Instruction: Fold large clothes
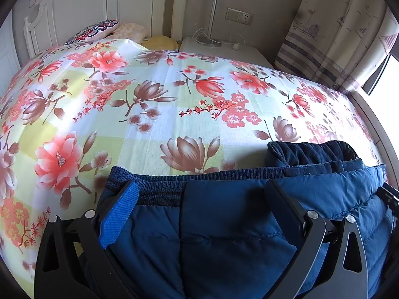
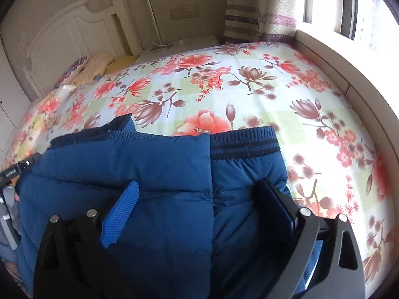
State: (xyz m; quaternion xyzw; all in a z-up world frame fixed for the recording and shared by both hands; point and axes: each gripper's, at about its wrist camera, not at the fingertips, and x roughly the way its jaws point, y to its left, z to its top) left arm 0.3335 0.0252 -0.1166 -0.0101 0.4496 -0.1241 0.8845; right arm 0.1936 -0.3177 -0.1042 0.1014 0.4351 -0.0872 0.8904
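Bed point(image 1: 154, 114) covered by floral sheet, pink and brown blooms on pale check. Blue padded jacket point(image 1: 224, 224) folded at near edge, knit hem facing headboard. Pillows point(image 1: 99, 28) at head end, left corner.

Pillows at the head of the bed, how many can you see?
3: patterned pillow leftmost, pale checked pillow beside it, yellow pillow nearest the nightstand. The floral sheet may hide others.

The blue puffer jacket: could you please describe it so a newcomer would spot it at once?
Start from the bed with the floral sheet filling the room. At its near edge lies the blue puffer jacket, folded. It is the only plain, quilted dark-blue thing there, edged with ribbed navy knit bands.
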